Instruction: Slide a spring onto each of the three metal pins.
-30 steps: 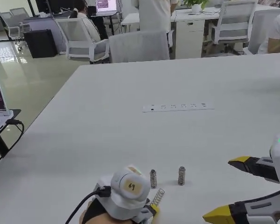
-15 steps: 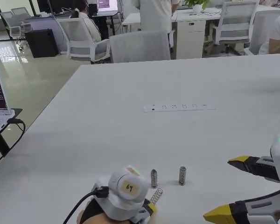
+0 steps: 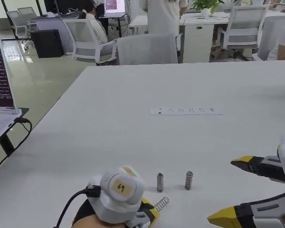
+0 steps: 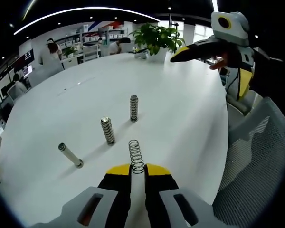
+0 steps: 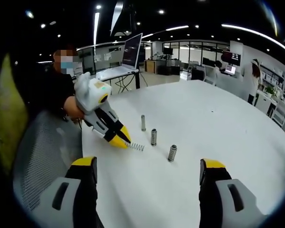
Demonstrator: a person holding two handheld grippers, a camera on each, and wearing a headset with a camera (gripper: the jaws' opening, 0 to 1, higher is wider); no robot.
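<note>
Head view: the left gripper (image 3: 151, 213), partly cut off at the bottom edge, is pinching a coiled wire spring (image 3: 161, 203) over the smooth white table (image 3: 133, 123). Left gripper view: one bare metal pin (image 4: 70, 155) is standing beside two spring-covered pins (image 4: 107, 130). Right gripper view: the right gripper (image 5: 147, 166) is gaping wide, holding nothing.

Three pins (image 4: 107, 130) stand in a row on the counter (image 4: 190, 118); two carry springs (image 4: 133, 108). Left claw (image 4: 137, 170), gripping a third spring (image 4: 136, 156), lies before them.
</note>
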